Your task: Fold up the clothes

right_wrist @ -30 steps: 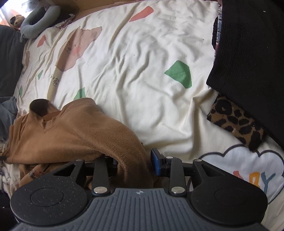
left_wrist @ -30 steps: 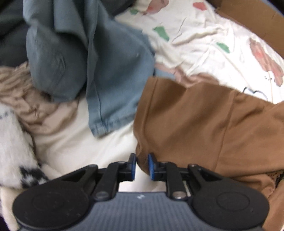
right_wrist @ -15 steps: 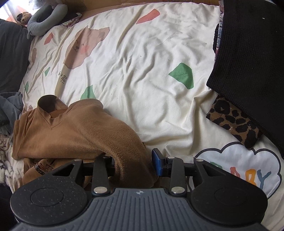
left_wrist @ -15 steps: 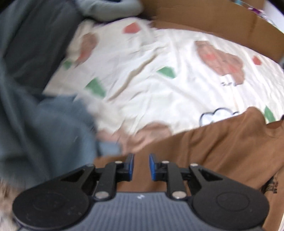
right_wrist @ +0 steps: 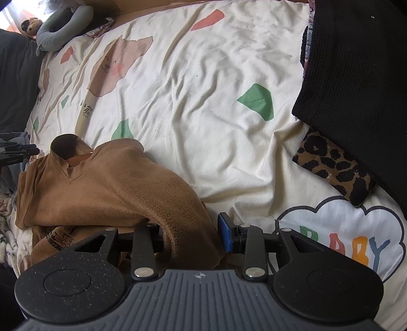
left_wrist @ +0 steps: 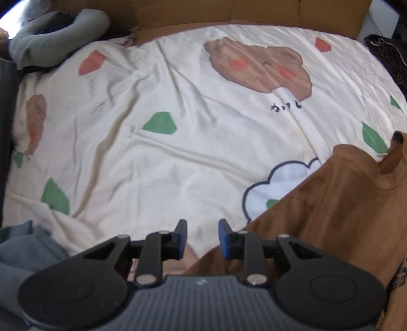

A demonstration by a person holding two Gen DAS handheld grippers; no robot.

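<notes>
A brown fleece top (right_wrist: 106, 188) lies bunched on the cream printed bedsheet (right_wrist: 208, 101), collar up at the left. My right gripper (right_wrist: 193, 231) is shut on a thick fold of its hem; the left finger is hidden by the cloth. In the left wrist view the same top (left_wrist: 335, 219) lies at the lower right. My left gripper (left_wrist: 202, 235) is open and empty, just above the sheet (left_wrist: 178, 142) beside the top's edge. The left gripper also shows at the far left of the right wrist view (right_wrist: 17, 152).
A black knit garment (right_wrist: 356, 84) and a leopard-print piece (right_wrist: 333, 168) lie at the right. A blue-grey garment (left_wrist: 25, 254) sits at lower left. A grey neck pillow (left_wrist: 56, 33) and a cardboard wall (left_wrist: 241, 12) border the far side.
My left gripper has swung away from the pile of blue-grey and beige clothes toward the open sheet, and its jaws have opened wider. The right gripper keeps hold of the brown top, which shifted slightly.
</notes>
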